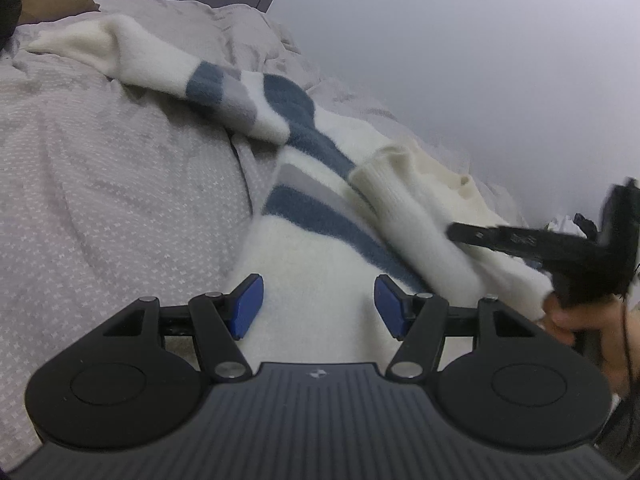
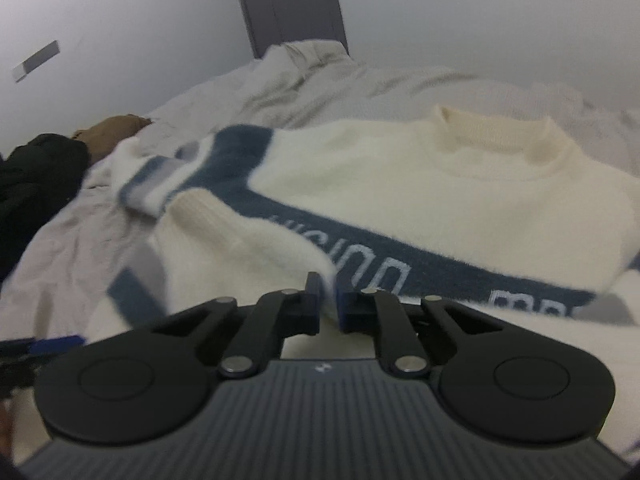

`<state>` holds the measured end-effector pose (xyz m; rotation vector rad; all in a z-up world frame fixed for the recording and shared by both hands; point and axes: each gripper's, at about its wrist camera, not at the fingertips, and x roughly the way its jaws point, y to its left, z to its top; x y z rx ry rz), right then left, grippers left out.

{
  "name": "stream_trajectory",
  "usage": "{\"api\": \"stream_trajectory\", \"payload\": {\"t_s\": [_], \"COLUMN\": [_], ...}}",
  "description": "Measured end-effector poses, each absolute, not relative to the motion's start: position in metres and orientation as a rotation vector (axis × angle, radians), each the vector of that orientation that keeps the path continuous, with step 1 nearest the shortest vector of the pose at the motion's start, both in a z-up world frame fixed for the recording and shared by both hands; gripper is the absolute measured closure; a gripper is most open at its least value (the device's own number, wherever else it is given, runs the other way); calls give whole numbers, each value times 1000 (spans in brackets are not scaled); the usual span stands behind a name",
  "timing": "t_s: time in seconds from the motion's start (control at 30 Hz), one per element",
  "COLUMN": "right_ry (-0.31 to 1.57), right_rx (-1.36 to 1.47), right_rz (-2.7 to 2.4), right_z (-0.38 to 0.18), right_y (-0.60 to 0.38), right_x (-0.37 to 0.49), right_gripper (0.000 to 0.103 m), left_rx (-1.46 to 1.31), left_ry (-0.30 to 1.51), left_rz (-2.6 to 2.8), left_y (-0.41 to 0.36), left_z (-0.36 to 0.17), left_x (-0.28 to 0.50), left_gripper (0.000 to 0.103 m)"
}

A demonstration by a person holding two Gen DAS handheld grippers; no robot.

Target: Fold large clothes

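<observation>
A cream fuzzy sweater point(image 2: 460, 196) with blue and grey stripes lies on the bed, collar point(image 2: 496, 136) to the far side. It also shows in the left wrist view point(image 1: 316, 248). My right gripper point(image 2: 328, 300) is shut on the sweater's right sleeve point(image 2: 240, 240), which is folded across the chest. The same sleeve shows in the left wrist view point(image 1: 420, 220), held by the right gripper point(image 1: 456, 234). My left gripper point(image 1: 318, 304) is open and empty, low over the sweater's lower body. The other sleeve point(image 1: 160, 64) stretches out to the far left.
The bed has a grey patterned cover point(image 1: 100, 184). A brown cushion point(image 2: 112, 128) and dark clothing point(image 2: 36, 176) lie at the left. A grey door point(image 2: 292, 4) stands behind the bed. A plain wall point(image 1: 480, 60) runs along the right.
</observation>
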<state>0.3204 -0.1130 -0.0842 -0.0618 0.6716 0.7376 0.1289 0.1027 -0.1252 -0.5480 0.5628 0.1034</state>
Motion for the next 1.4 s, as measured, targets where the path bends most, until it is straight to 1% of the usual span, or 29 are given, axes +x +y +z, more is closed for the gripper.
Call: {"api": "stream_trajectory", "payload": {"t_s": [0.2,0.43,0.63,0.8,0.93,0.97,1.0,1.03,1.07,1.1,1.13,1.2,1.23,1.3,1.4], "right_ry": [623,622,697,778,783,785,784,777,771,767,765,753,746,730,732], "right_rx": [-104,-121,-149,6,100,128,160,186,203,219,231,247,249,267,282], "right_rz": [782,774,741,667,627,615,598,587,582,582,584,586,583,570,553], "right_z": [-67,-73,-88,-87,-76,-74,-72,-70,-69,-67,-66,-63,-62,-62,-67], "right_y": [-121,-141,-156,-173,-180,-183,-186,-189,-191,-194,-196,-202,-202,-204,-200], "right_x": [271,219,185,175,167,166,164,163,161,159,159,157,159,162,168], "right_gripper": [93,94,94,91,89,84,77,72,61,50,48,48,48,48,49], "left_rx": [-565,-560,-568,-555,-561,-554,-545,-533,-514,-494,-476,-438,-428,-429,-408], "left_ry": [550,526,501,481,484,486,489,493,498,504,511,534,541,562,596], "left_rz": [105,110,68,-31,-169,-199,-231,-254,-278,-296,-307,-311,-313,-333,-363], "left_y": [106,106,103,92,77,72,67,62,56,51,47,38,36,33,25], "left_z": [-121,-115,-109,-105,-105,-105,-105,-104,-103,-103,-104,-105,-105,-107,-108], "left_x": [122,118,116,113,112,112,112,112,112,112,112,111,110,106,98], "left_gripper": [36,36,36,36,37,37,37,37,38,40,43,58,61,79,88]}}
